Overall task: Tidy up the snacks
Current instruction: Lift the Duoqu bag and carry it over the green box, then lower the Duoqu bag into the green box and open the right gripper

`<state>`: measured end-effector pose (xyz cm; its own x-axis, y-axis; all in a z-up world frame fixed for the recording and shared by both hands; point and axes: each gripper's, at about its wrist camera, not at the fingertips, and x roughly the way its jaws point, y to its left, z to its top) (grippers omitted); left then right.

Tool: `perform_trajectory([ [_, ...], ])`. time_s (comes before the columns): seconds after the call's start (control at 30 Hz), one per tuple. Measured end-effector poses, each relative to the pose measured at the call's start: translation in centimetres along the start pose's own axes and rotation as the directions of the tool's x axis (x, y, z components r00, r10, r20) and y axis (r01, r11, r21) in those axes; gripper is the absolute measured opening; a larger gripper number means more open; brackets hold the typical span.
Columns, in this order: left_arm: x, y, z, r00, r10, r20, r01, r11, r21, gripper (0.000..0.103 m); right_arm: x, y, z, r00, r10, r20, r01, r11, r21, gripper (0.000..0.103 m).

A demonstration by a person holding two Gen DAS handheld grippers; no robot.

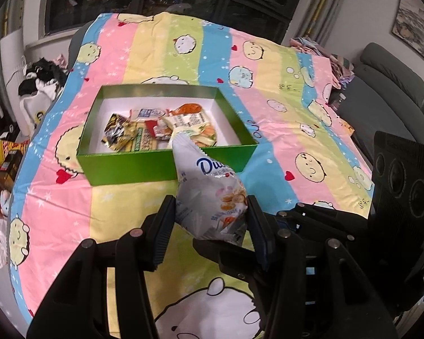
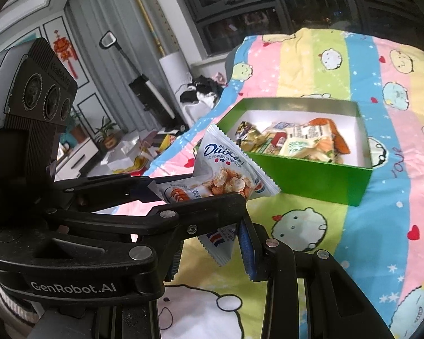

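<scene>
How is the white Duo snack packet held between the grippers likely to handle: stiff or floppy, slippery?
The white snack packet looks puffed and crinkly, so probably light and only semi-stiff. Its glossy film may slip between the pads. Both the left gripper and right gripper pinch it, which should steady it.

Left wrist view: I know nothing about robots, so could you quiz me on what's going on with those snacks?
1. True or false: the green box is empty.
2. The white snack bag is: A) inside the box; B) between the fingers of the left gripper; C) lying flat on the sheet.
3. What colour is the box's inside?

Key: 1 false, several snack packets lie in it; 2 B; 3 white.
</scene>
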<state>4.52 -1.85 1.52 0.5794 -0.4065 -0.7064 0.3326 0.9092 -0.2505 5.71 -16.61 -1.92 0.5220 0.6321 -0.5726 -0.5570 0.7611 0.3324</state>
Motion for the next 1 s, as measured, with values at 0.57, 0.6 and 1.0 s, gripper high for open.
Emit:
perform_trajectory([
  [0.57, 1.8, -2.1, 5.9, 0.998, -0.025, 0.062, 0.02, 0.996, 0.091, 0.05, -1.6, -3.3, 4.1, 0.992, -0.056, 0.117, 0.054, 0.998, 0.019, 0.037],
  [0.6, 2.0, -2.0, 6.3, 0.998, -0.026, 0.064, 0.02, 0.996, 0.093, 0.05, -1.5, -3.4, 4.4, 0.991, -0.058, 0.118, 0.056, 0.998, 0.019, 0.037],
  [1.0, 3.8, 0.1, 9.6, 0.997, -0.012, 0.073, 0.006, 0.997, 0.083, 0.05, 1.0, -5.0, 7.7, 0.991, -0.046, 0.125, 0.045, 0.999, 0.012, 0.037],
])
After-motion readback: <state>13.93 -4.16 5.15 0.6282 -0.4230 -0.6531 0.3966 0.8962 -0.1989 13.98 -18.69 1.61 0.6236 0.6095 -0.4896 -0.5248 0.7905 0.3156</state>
